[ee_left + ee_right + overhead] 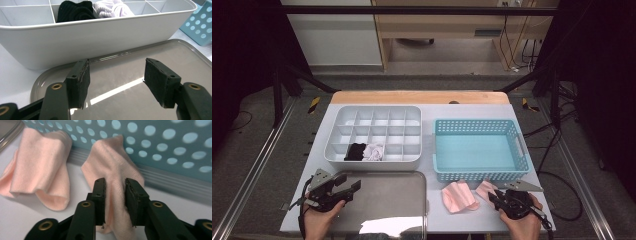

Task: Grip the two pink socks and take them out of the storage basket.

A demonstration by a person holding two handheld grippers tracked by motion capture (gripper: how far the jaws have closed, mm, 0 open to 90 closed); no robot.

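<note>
softly ribbed pink sock [117, 182] between black tongs [115, 195].

Looks like a lab — black frame rig [292, 75], loose cables [517, 50], bare grey floor [257, 135].

Grey tray [382, 200], white divided organizer [373, 136]

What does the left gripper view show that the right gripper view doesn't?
Left gripper view: white compartmented plastic box holding a rolled black sock and a pale lilac sock, beyond open jaws. Right gripper view: a loose pale pink sock and a second pale pink sock between the jaws. Both: the perforated turquoise plastic basket, the grey metal tray.
</note>
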